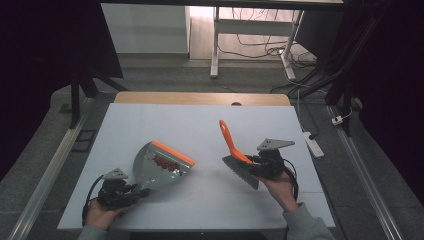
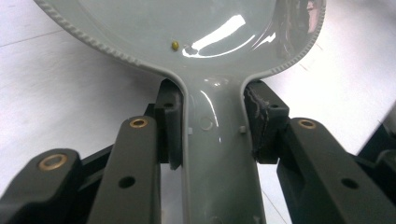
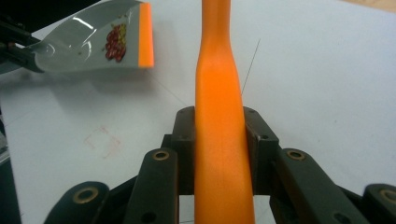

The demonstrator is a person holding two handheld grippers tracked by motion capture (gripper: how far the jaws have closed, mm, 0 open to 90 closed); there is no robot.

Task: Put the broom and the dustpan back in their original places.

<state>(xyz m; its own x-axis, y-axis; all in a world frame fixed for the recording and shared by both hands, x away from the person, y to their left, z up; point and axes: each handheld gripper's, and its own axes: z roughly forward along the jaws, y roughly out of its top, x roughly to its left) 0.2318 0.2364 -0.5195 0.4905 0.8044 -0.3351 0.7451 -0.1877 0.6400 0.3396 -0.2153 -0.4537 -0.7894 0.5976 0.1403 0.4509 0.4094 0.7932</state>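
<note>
Your left gripper (image 1: 131, 192) is clenched on the handle of the grey plastic dustpan with the orange lip (image 1: 161, 167), and your right gripper (image 1: 256, 162) is clenched on the orange handle of the small grey-bristled hand brush (image 1: 236, 155). The pile of small red bits (image 1: 167, 165) already lies inside the pan, near its orange edge, with the pan at the left of the white worktop (image 1: 210, 132). The brush is lifted off at the right, well apart from the pan. Judging by this, the sweeping looks done; what remains is probably emptying or setting down the pan and brush. No brand, label or writing can be read on either tool.
</note>
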